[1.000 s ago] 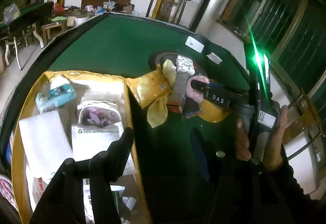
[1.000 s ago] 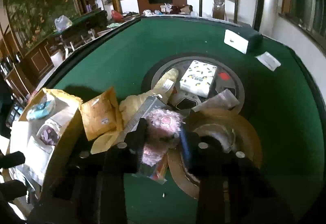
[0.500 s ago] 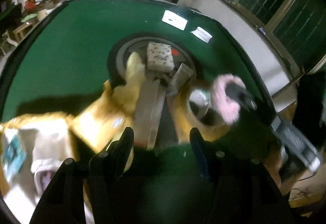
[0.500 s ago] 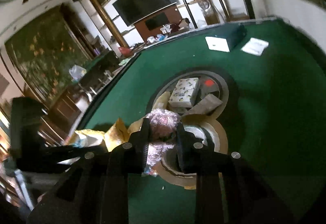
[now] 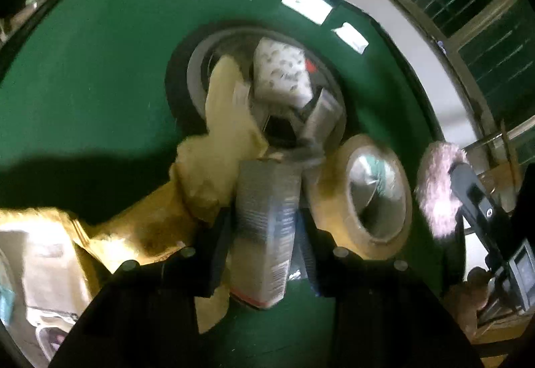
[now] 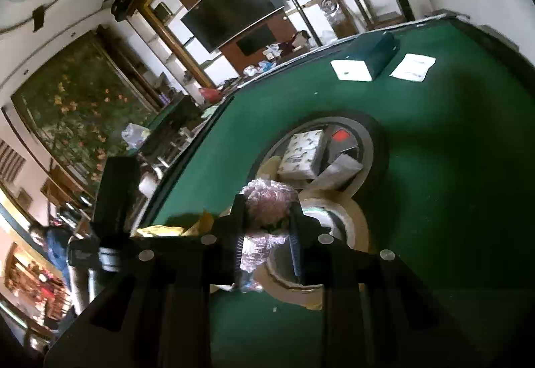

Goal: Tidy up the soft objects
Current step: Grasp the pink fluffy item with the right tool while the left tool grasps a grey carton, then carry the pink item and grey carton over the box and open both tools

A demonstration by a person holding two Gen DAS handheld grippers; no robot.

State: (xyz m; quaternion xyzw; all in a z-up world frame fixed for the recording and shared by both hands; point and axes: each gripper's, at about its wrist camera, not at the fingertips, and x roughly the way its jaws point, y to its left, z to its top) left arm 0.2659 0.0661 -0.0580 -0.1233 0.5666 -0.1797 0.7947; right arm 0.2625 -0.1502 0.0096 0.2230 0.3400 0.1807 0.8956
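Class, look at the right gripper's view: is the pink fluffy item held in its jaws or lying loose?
Held: the pink fluffy item sits squeezed between the right gripper fingers.

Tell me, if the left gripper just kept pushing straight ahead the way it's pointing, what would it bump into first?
Nothing new: the grey packet already sits between the left gripper's fingers, whose jaws have just been closing. Past the packet, probably the yellow plush or the green table; depth is unclear.
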